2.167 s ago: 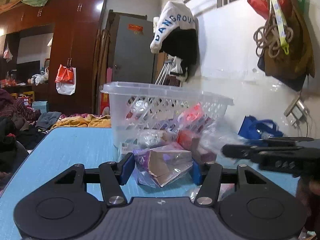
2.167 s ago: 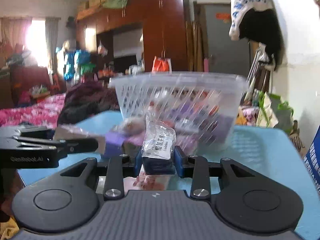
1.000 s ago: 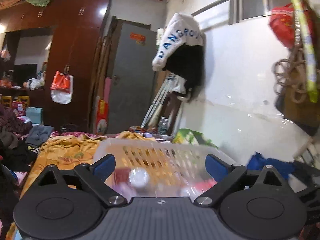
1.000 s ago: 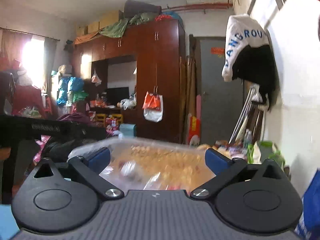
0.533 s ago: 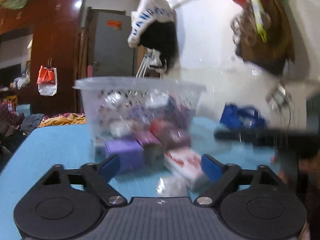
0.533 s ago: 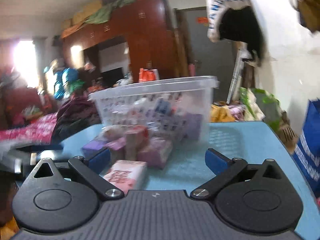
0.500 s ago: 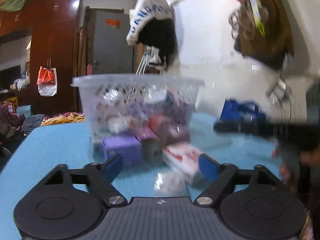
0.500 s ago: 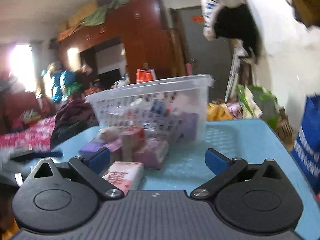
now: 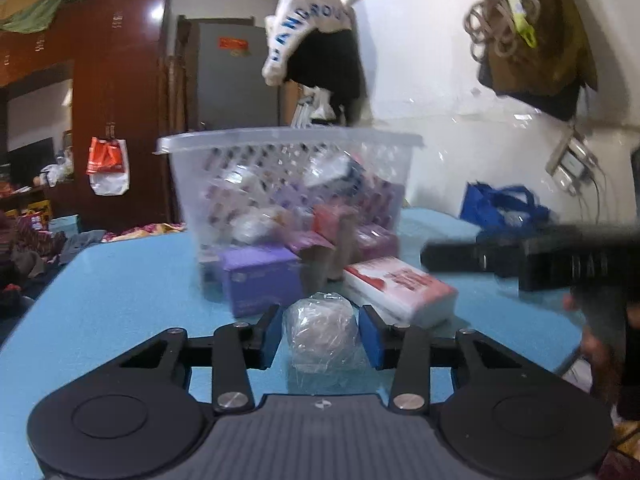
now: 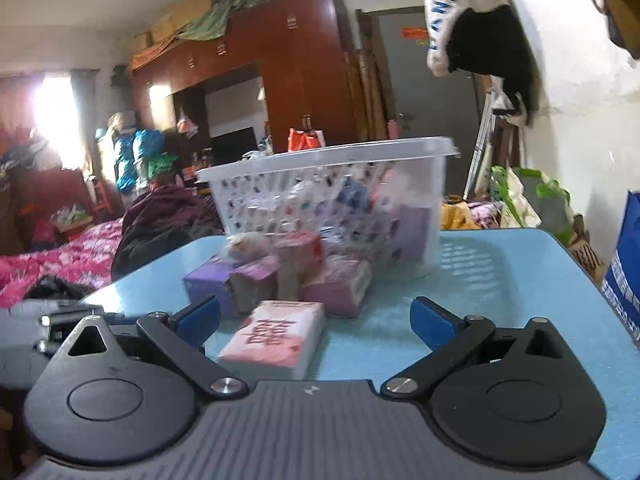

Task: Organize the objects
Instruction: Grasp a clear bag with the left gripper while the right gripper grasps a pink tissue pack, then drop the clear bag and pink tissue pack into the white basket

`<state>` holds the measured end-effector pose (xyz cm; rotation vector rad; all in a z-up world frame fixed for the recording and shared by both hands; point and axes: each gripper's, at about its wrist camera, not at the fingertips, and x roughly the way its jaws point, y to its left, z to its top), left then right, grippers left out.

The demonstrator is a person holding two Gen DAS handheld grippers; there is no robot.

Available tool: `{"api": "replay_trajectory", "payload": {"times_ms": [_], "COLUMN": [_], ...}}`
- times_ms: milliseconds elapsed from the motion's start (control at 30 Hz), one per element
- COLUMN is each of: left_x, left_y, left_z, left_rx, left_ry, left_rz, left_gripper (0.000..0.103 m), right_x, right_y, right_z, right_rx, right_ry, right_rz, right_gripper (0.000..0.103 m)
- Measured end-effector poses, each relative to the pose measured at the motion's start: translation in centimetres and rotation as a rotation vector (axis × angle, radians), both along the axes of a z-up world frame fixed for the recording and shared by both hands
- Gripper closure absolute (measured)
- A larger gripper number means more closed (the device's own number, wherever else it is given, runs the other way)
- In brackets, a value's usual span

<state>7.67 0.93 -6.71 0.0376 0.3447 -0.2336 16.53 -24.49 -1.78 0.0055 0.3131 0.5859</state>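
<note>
Clear-wrapped bundle (image 9: 320,334) is sitting on the blue worktop (image 9: 120,300) right between your left gripper (image 9: 320,336) fingers, which have just been closing and are now flanking it narrowly; whether they are pressing I cannot tell. Behind it a purple box (image 9: 260,284) and a pink-and-white pack (image 9: 400,292) are lying before the clear basket (image 9: 288,184).

Right wrist view: your right gripper (image 10: 316,320) is hovering with fingers spread wide, the pink-and-white pack lying between them.

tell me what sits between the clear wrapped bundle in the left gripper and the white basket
In the left wrist view, a purple box stands between the clear wrapped bundle and the white basket, with brown upright packets beside it.
</note>
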Motion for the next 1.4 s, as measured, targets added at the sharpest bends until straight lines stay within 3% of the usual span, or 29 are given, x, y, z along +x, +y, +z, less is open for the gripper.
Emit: {"api": "replay_trajectory", "payload": {"times_ms": [233, 467, 1400], "left_x": [0.0, 0.1, 0.1], "left_y": [1.7, 1.4, 2.3], "left_z": [0.8, 0.4, 1.2], "left_rx": [-0.036, -0.031, -0.091], "left_ry": [-0.029, -0.022, -0.044], "left_rz": [0.053, 0.048, 0.065], "left_gripper": [0.057, 0.057, 0.057], "right_x": [-0.6, -0.3, -0.6], "right_y": [3.1, 3.9, -1.2], "right_z": [-0.9, -1.4, 1.4], "right_rx": [-0.099, -0.163, -0.053], "right_ry": [-0.014, 0.033, -0.038], "right_rz": [0.016, 0.010, 0.007], "right_gripper": [0.020, 0.041, 0.046]}}
